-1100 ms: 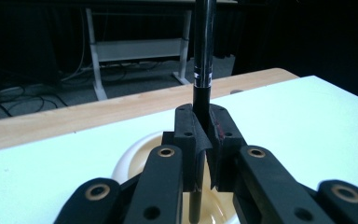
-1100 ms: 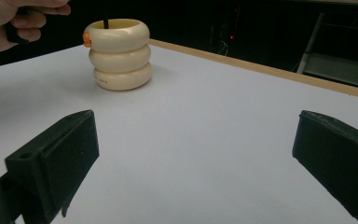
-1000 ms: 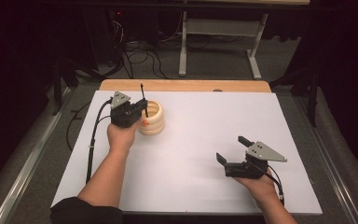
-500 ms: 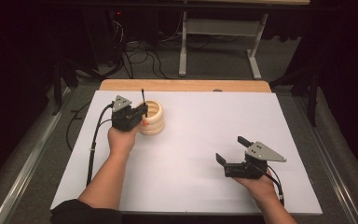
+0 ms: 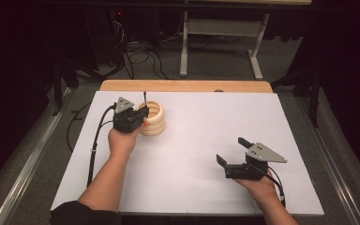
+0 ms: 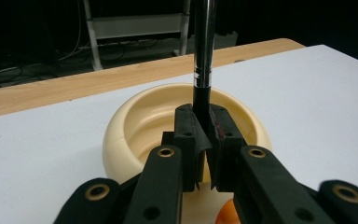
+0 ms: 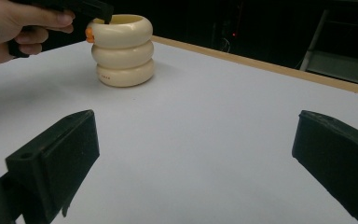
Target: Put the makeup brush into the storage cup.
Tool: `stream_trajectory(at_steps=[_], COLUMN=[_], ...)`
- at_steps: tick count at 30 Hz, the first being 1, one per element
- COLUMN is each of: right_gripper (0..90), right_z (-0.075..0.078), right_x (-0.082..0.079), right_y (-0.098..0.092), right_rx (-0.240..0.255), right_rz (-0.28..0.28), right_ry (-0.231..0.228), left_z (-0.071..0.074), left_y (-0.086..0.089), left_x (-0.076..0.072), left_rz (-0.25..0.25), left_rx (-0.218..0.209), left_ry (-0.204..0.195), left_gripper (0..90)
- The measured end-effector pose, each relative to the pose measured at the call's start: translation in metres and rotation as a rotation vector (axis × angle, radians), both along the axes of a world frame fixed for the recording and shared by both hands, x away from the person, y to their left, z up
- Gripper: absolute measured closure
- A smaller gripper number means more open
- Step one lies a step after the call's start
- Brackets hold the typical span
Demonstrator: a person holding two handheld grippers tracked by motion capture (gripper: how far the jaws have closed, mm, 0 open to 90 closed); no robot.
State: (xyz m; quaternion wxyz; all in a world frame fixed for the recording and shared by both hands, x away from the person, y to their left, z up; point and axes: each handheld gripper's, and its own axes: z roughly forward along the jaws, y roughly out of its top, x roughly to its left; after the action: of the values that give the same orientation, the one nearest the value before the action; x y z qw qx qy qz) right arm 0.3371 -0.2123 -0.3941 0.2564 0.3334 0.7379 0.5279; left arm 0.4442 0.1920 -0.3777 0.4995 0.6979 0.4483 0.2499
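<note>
A cream cup point(image 5: 155, 121) made of three stacked rings stands at the back left of the white table point(image 5: 201, 122). My left gripper point(image 5: 144, 115) hovers at the cup's near rim, shut on a thin black pen point(image 5: 145, 98) that stands upright. In the left gripper view the pen point(image 6: 203, 51) rises from between the pads point(image 6: 189, 128) over the cup's hollow point(image 6: 135, 123). A small orange piece point(image 5: 146, 124) shows under that gripper beside the cup. My right gripper point(image 5: 231, 151) rests at the front right, open and with nothing in it; its fingers point(image 7: 56, 158) frame bare table.
A wooden strip point(image 5: 183, 86) runs along the table's far edge. Behind it stand a metal frame point(image 5: 220, 28) and loose cables on the dark floor. The left gripper's cable point(image 5: 96, 136) trails down the table's left side. From the right gripper view the cup point(image 7: 123, 51) is far off.
The left gripper has sunk slightly with the pen toward the cup. The right gripper has stayed in place.
</note>
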Motion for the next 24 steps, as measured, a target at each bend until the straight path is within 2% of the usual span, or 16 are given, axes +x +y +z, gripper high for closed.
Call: stream_trajectory(at_steps=[9,16,24], right_gripper=[2.0,2.0,2.1], right_z=[-0.0007,-0.001,-0.0012], right_x=[-0.0004,-0.0005,0.0], right_y=[0.0013,0.0017,0.0016], right_rx=[0.002,-0.003,-0.01], right_rz=[0.001,0.001,0.004], right_ry=[0.005,0.007,0.001], left_z=[0.0009,0.003,0.0029], left_y=[-0.0001,0.0027,0.0022], left_x=[-0.0001,-0.0009,-0.0008], left_rz=[-0.007,-0.005,-0.008], left_rx=[-0.007,-0.022,-0.028], left_ry=[-0.001,-0.007,0.0], left_gripper=[82.8,70.5,65.1])
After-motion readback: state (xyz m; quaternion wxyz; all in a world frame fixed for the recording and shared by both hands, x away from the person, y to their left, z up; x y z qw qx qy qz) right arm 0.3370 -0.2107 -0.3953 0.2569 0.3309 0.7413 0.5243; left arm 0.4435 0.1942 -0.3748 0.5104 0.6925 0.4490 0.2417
